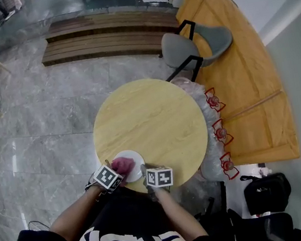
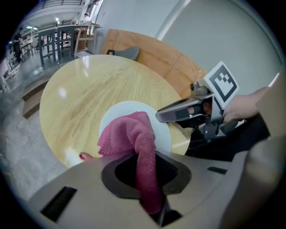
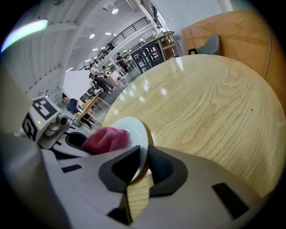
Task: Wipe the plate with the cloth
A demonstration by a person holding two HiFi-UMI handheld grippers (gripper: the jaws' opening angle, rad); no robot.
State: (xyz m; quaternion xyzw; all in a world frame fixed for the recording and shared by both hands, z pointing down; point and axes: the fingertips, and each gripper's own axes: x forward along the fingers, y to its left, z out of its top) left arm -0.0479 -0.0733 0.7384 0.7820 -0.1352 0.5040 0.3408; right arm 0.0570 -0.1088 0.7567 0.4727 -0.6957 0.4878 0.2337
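In the head view, the round wooden desk [image 1: 149,128] stood on a grey stone floor [image 1: 37,124]. A grey chair [image 1: 195,46] stood just beyond its far right edge. The white plate [image 1: 136,158] lay close to the near rim, in front of the person, and a broad stretch of wood top ran from it to the far rim. The pink cloth [image 1: 122,165] lay on the plate's left part. The left claw [image 1: 118,173] and the right claw [image 1: 146,174] flanked the plate, their marker cubes near one another.

In the left gripper view, the left claw [image 2: 148,175] was clenched on a hanging fold of the cloth [image 2: 132,134], and the rest was bunched on the plate [image 2: 117,117]. The right claw [image 2: 178,112] reached in at the plate's right edge, just inside the desk's rim.

In the right gripper view, the right claw [image 3: 142,167] was clamped on the plate's near rim [image 3: 136,129]. The plate seemed tipped up off the wood there, though the wide lens made that uncertain. The cloth [image 3: 105,139] covered its left side, and open desk [image 3: 210,107] spread to the right.
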